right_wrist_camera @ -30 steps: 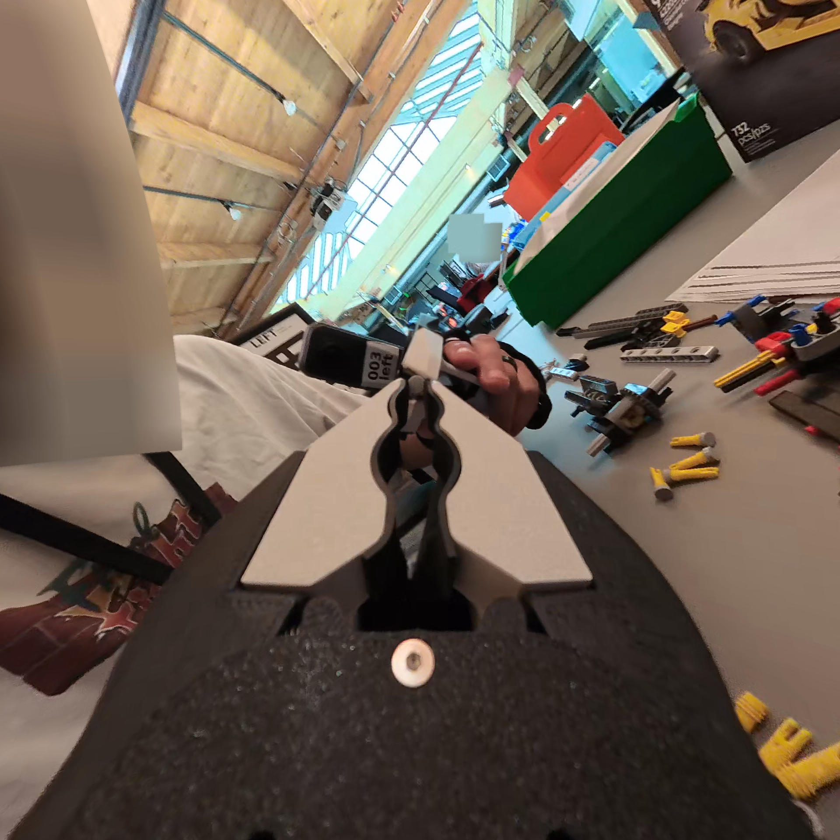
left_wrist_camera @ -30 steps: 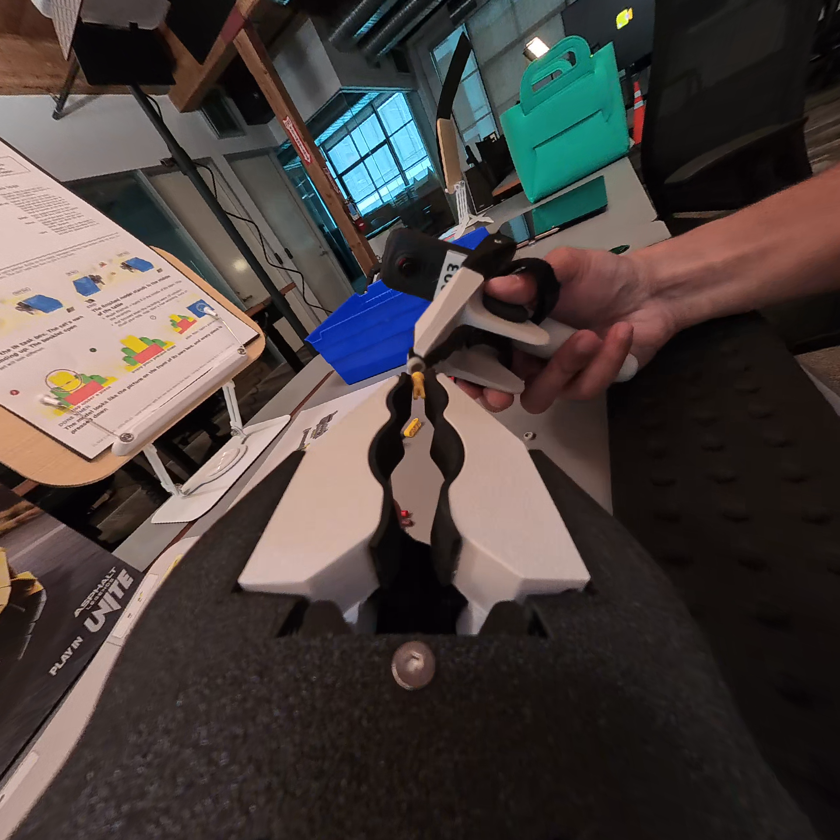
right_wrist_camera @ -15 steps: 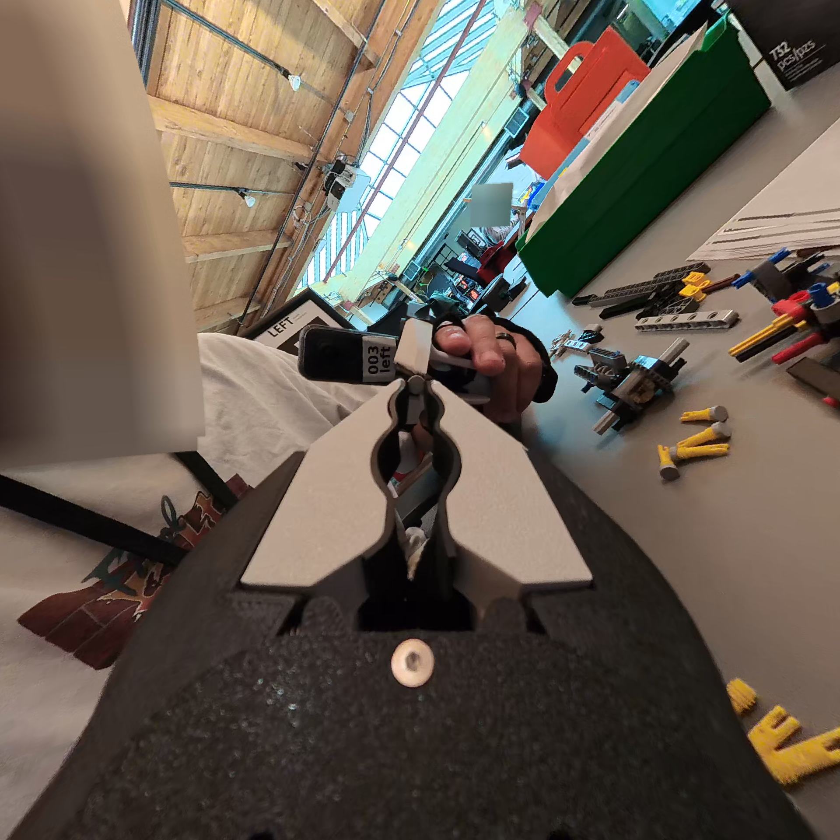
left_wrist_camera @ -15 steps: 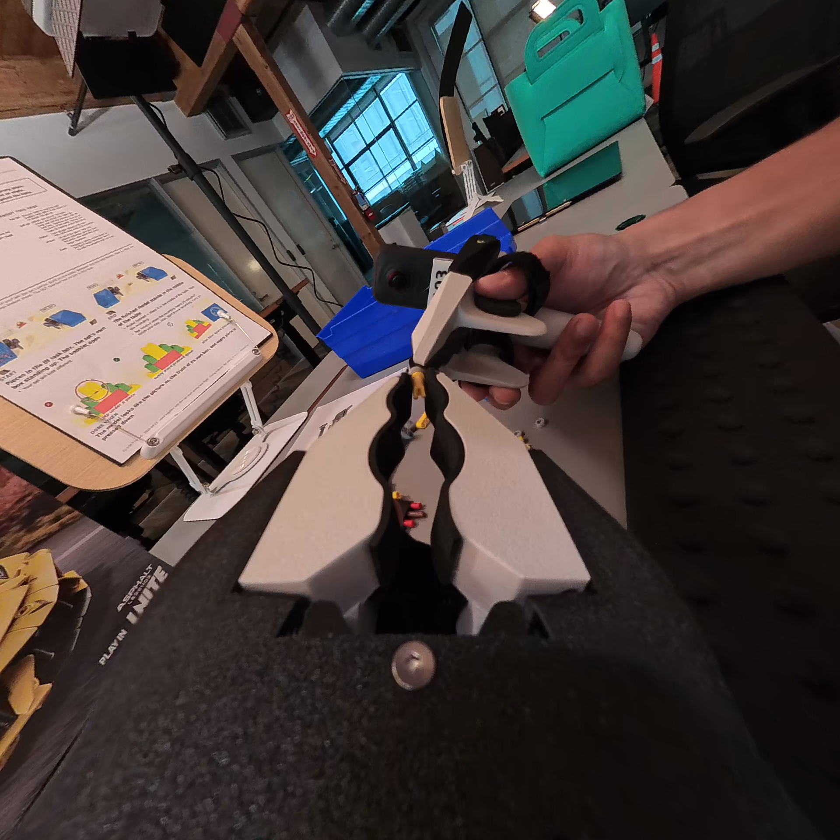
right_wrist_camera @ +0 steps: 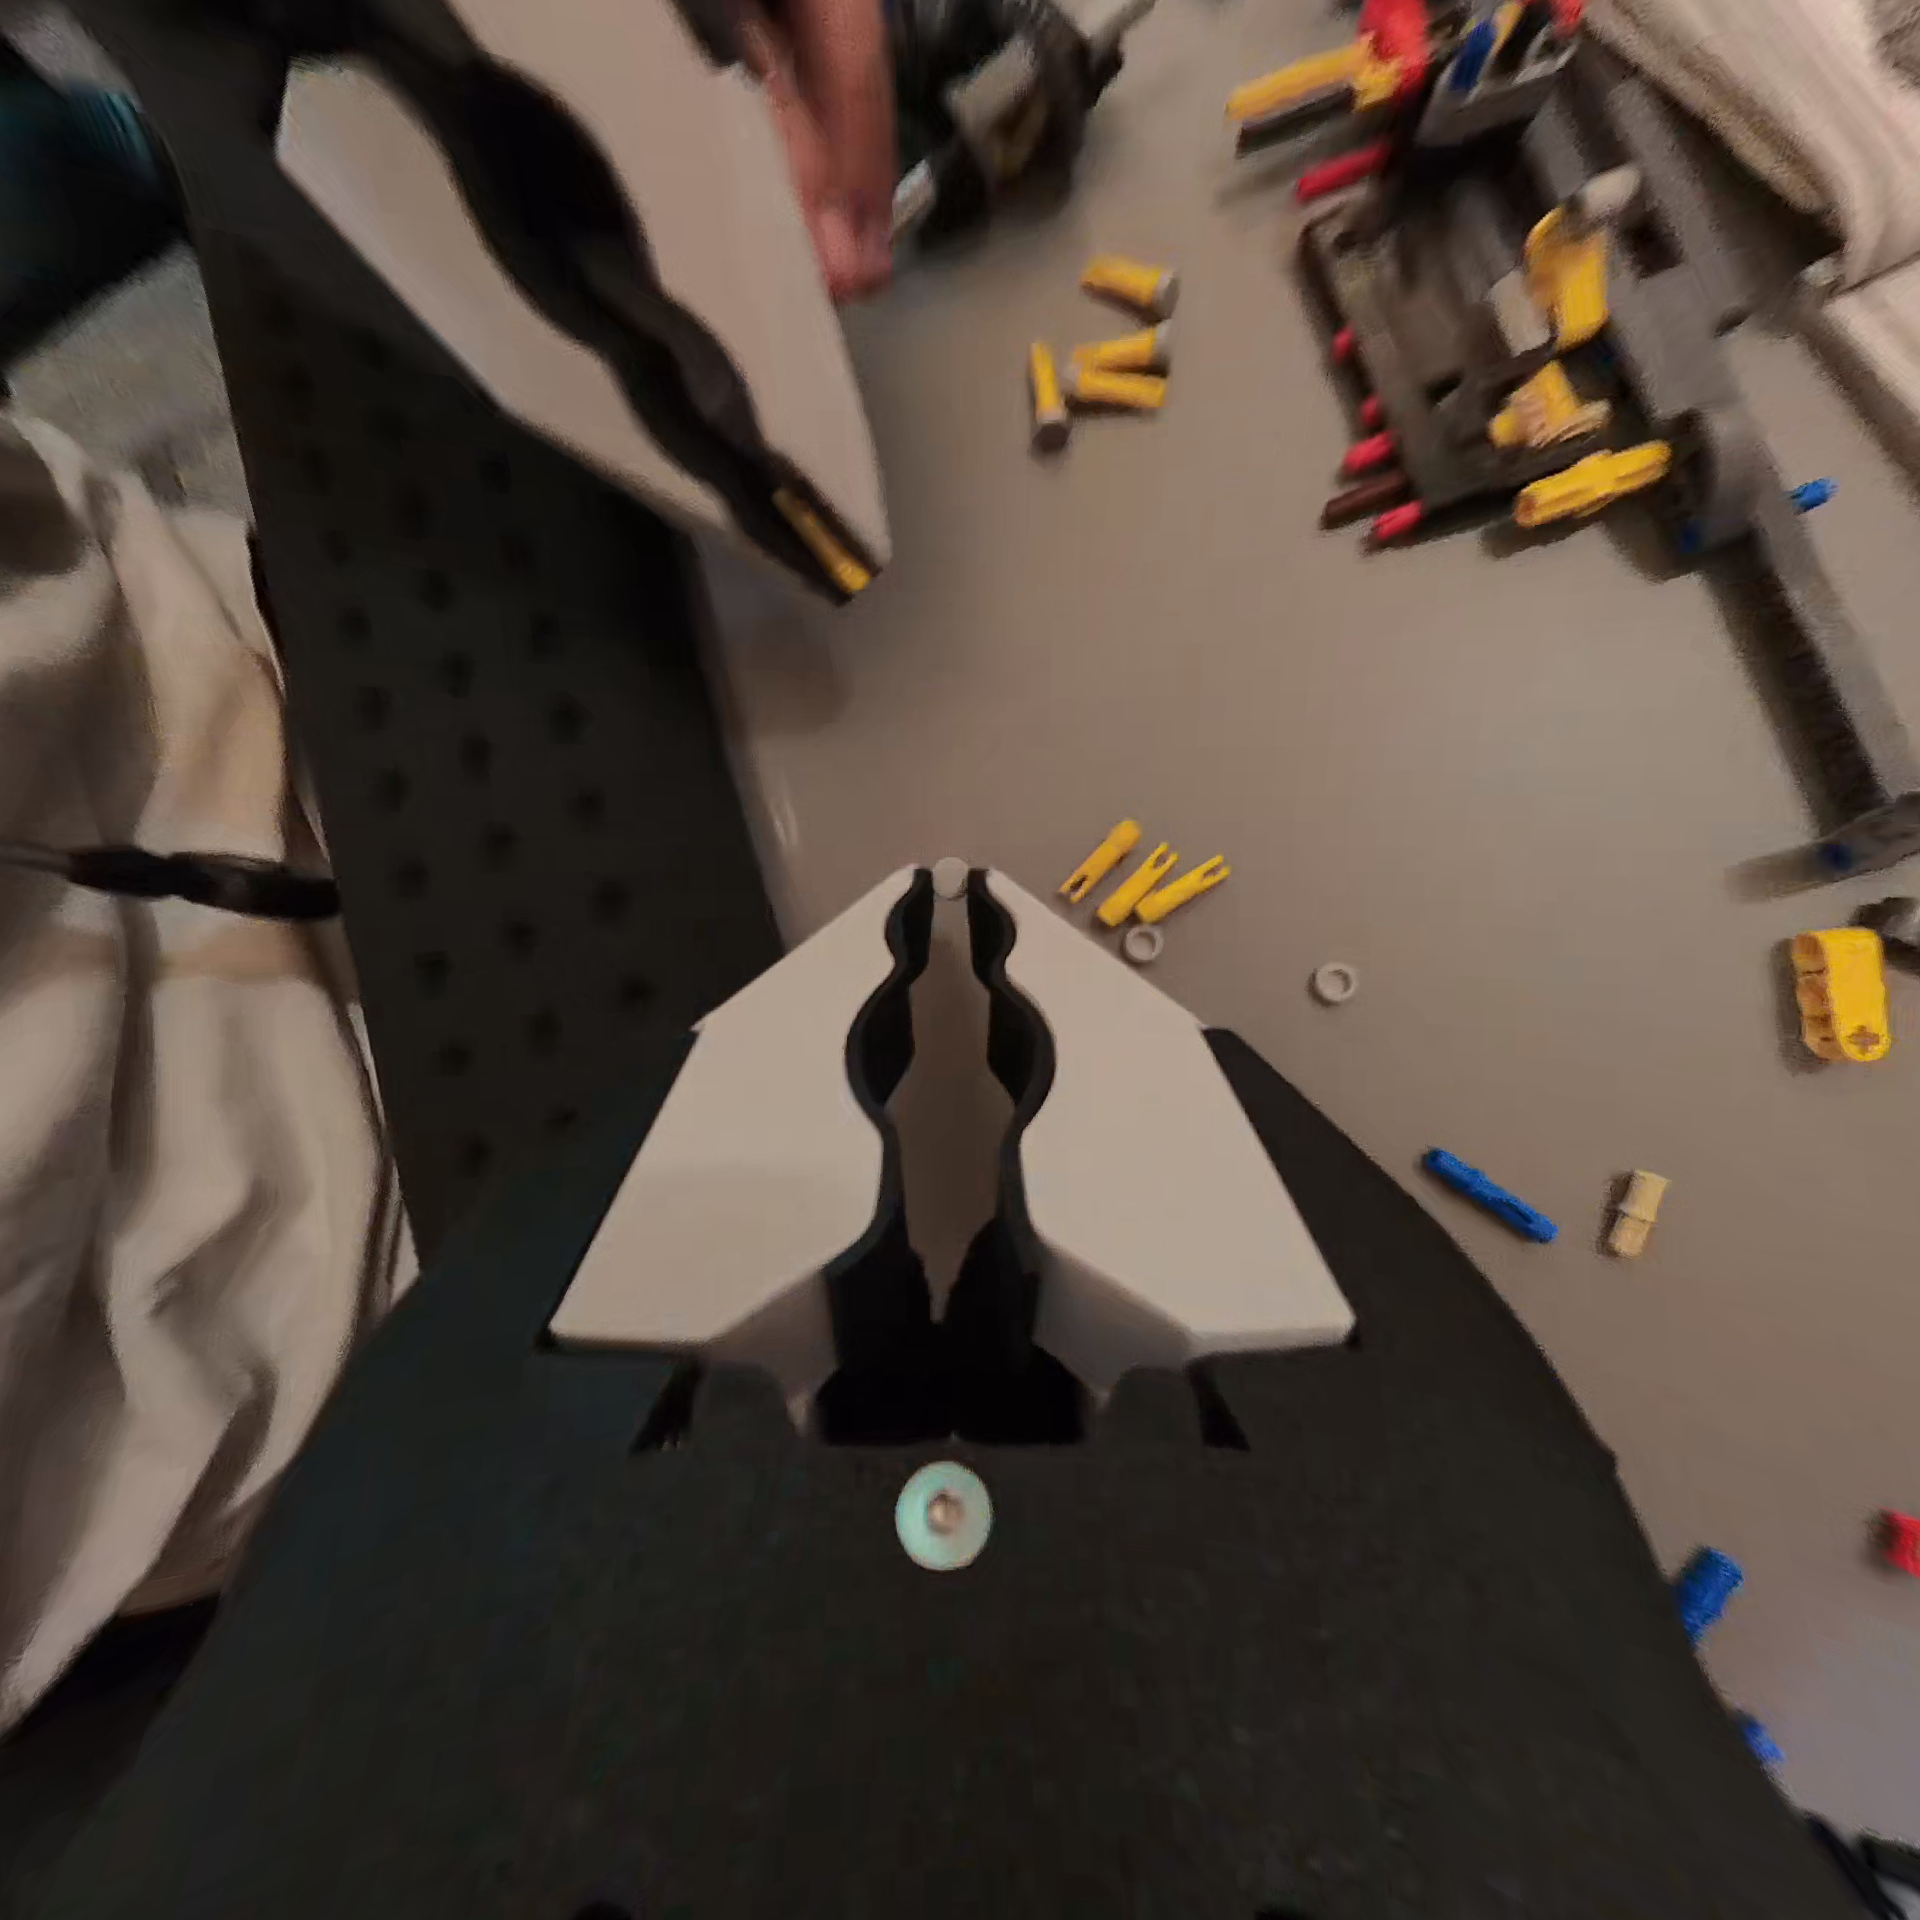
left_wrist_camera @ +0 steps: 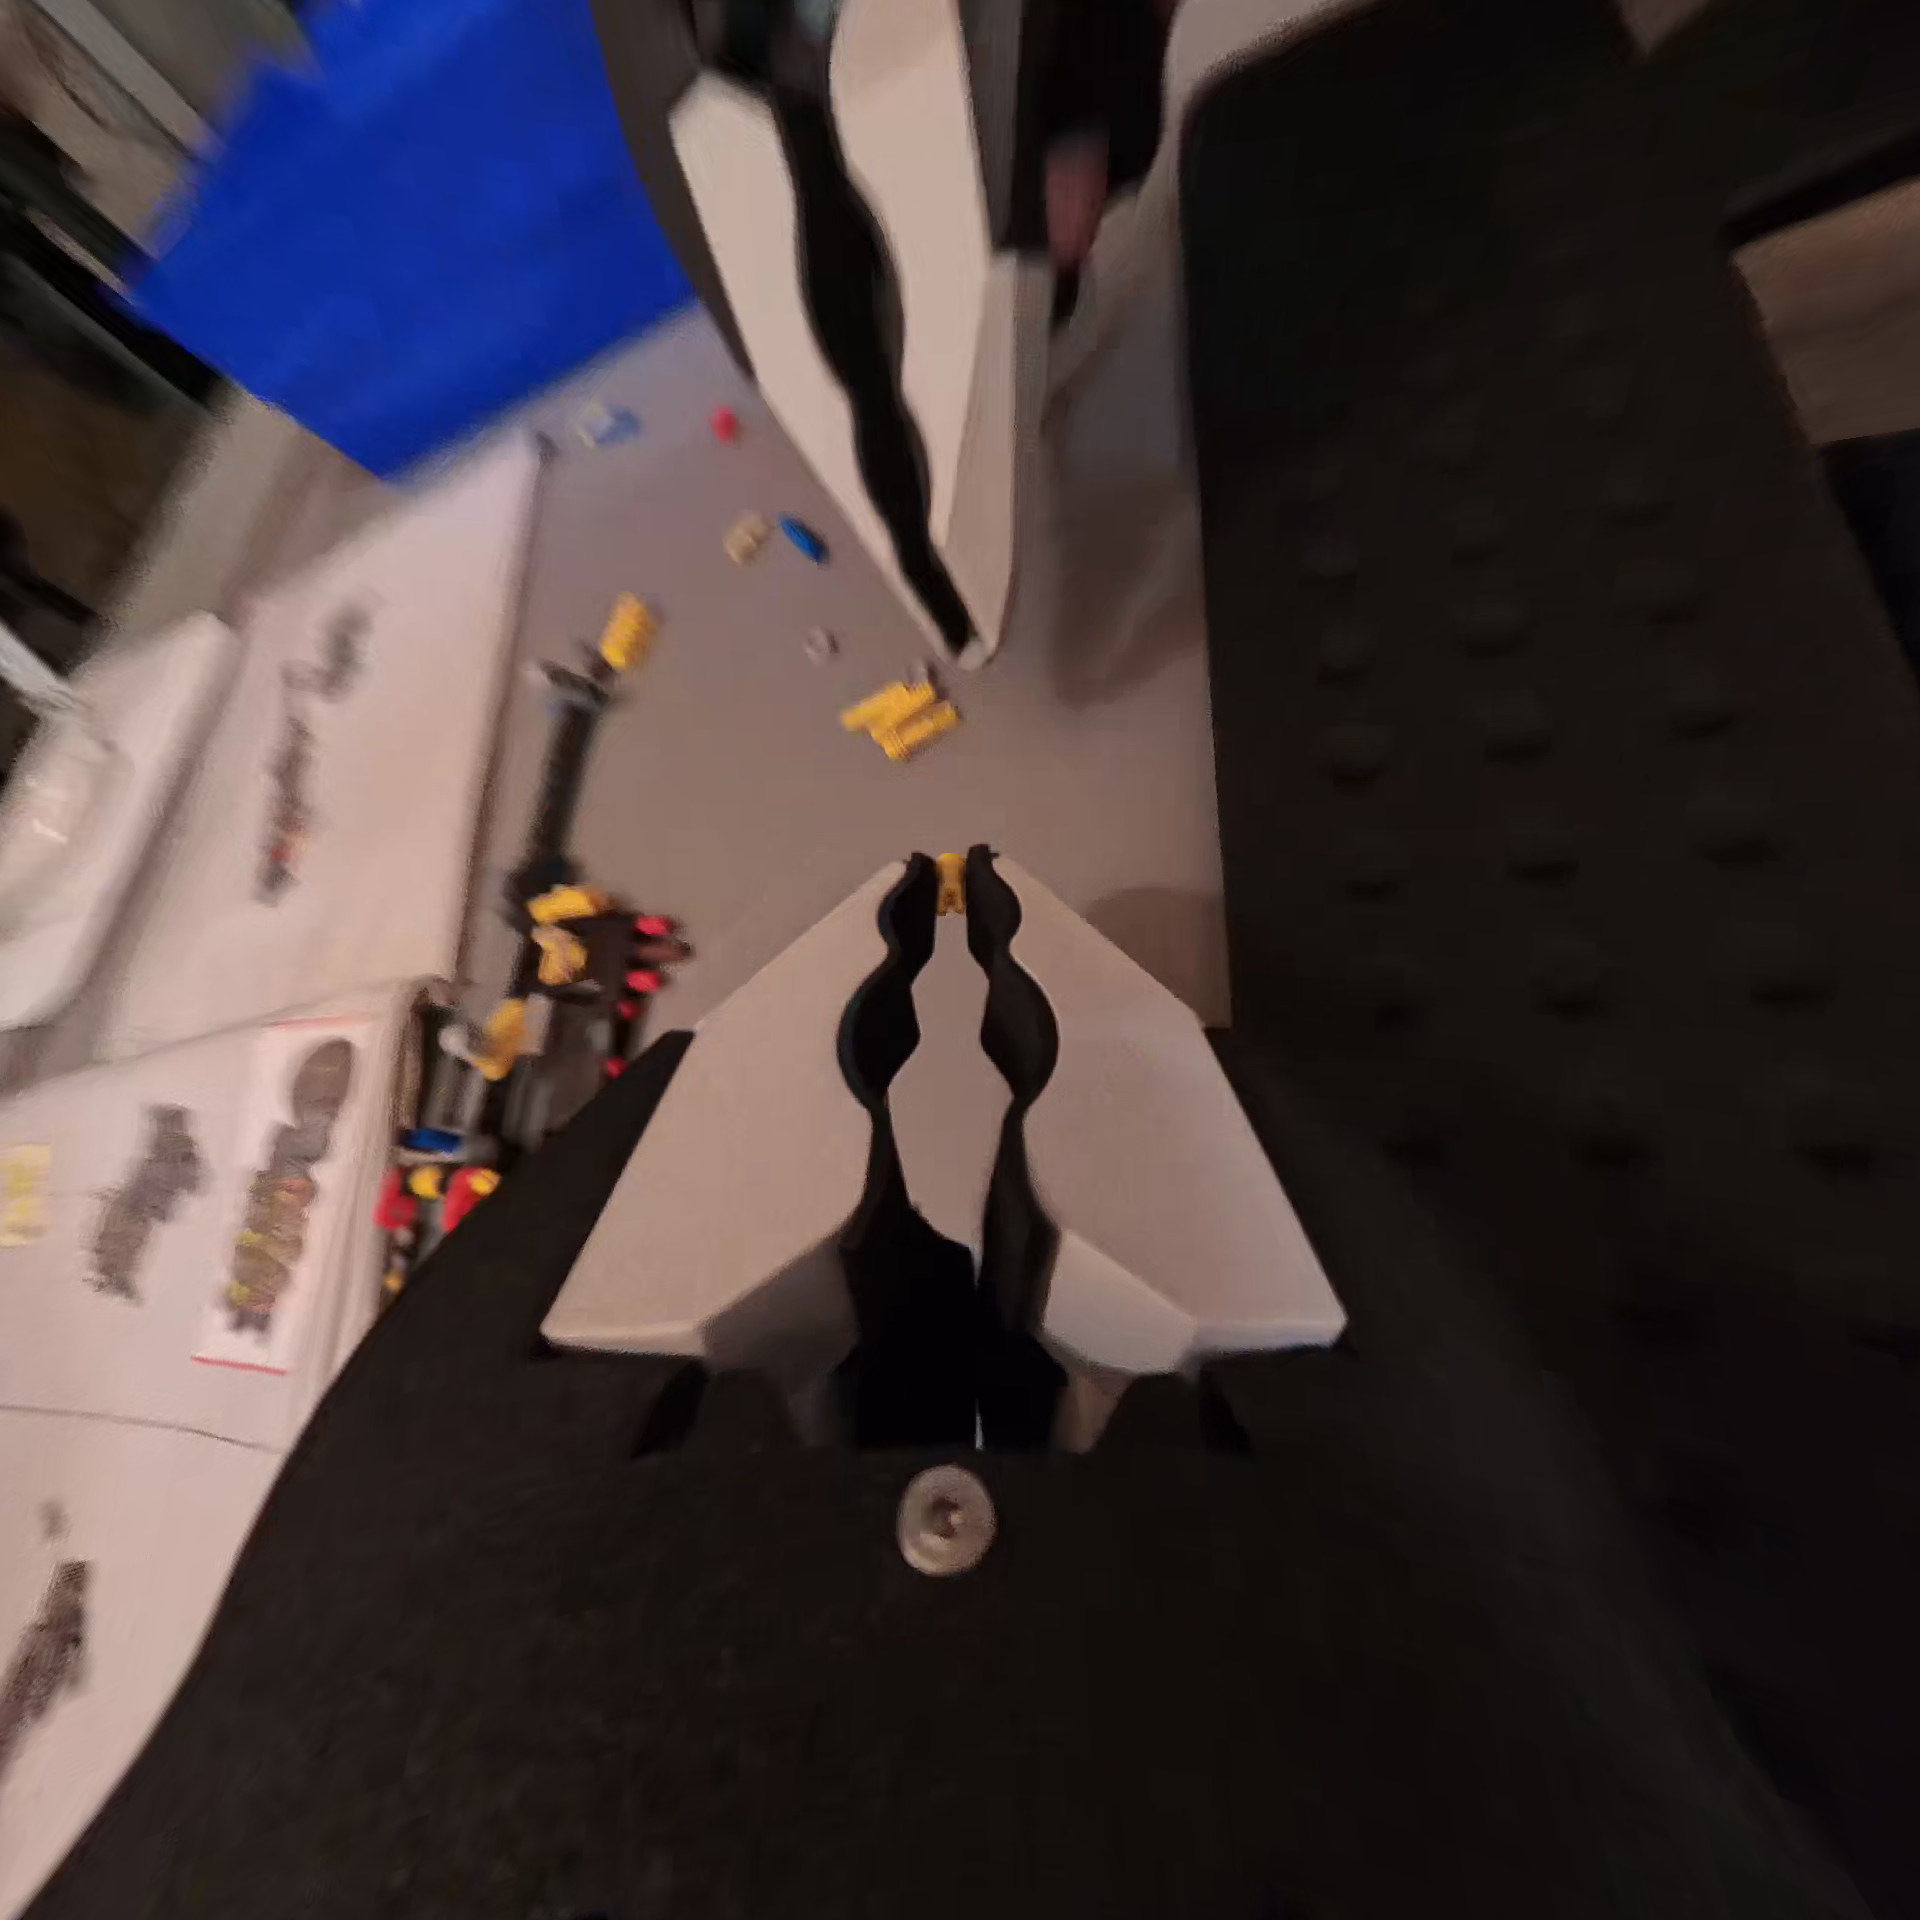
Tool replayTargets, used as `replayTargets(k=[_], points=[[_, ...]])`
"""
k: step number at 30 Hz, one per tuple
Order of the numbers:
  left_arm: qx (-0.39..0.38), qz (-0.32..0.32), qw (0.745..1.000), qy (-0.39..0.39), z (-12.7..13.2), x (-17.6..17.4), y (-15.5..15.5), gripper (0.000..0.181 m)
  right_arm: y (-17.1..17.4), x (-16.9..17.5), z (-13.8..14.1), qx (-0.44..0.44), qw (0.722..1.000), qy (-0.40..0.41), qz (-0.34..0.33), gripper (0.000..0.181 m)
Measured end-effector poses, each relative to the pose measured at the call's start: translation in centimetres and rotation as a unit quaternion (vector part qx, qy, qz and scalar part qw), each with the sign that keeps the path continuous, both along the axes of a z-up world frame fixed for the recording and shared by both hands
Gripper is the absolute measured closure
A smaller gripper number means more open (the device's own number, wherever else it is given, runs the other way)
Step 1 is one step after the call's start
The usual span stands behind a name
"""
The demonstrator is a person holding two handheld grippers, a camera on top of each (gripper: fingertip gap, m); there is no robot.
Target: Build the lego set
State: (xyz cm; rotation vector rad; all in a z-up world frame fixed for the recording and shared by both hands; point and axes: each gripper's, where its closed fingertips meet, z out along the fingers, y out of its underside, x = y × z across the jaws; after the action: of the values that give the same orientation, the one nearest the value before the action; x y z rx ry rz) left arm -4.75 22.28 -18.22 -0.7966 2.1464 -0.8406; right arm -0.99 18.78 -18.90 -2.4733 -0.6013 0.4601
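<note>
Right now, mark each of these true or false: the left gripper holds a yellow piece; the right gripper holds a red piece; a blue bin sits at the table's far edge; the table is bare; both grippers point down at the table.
1. The left gripper holds a yellow piece. True.
2. The right gripper holds a red piece. False: it pinches a small grey piece.
3. A blue bin sits at the far edge. True.
4. The table is bare. False: loose yellow pins and other parts lie scattered.
5. Both grippers point down at the table. True.
</note>
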Motion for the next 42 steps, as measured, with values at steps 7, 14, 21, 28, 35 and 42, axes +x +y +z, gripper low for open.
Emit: replayTargets(k=[7, 14, 21, 28, 35, 42], points=[[0.002, -0.014, 0.988, 0.152, -1.6, -1.6, 0.4, 0.177, 0.3, -0.7, -1.6, 0.024, 0.999, -0.021, -0.004, 0.175], [0.012, -0.008, 0.989, 0.147, -1.9, -1.7, 0.8, 0.176, 1.5, -1.1, -0.9, 0.107, 0.993, 0.007, -0.04, 0.175], [0.037, -0.011, 0.986, 0.164, -2.5, -2.6, 0.5, 0.177, 0.4, -1.4, -2.0, 0.061, 0.998, -0.018, -0.004, 0.175], [0.04, -0.001, 0.993, 0.109, -1.3, -1.6, 0.3, 0.176, 0.2, -1.4, -2.4, 0.041, 0.998, -0.049, 0.003, 0.174], [-0.022, 0.002, 0.998, -0.057, 3.1, 0.0, -0.5, 0.176, 0.2, -1.3, -0.5, 0.064, 0.997, 0.045, -0.029, 0.169], [-0.082, -0.022, 0.979, -0.187, 7.3, 0.0, -1.4, 0.176, 2.0, -3.9, 7.3, 0.144, 0.921, 0.359, -0.057, 0.168]])
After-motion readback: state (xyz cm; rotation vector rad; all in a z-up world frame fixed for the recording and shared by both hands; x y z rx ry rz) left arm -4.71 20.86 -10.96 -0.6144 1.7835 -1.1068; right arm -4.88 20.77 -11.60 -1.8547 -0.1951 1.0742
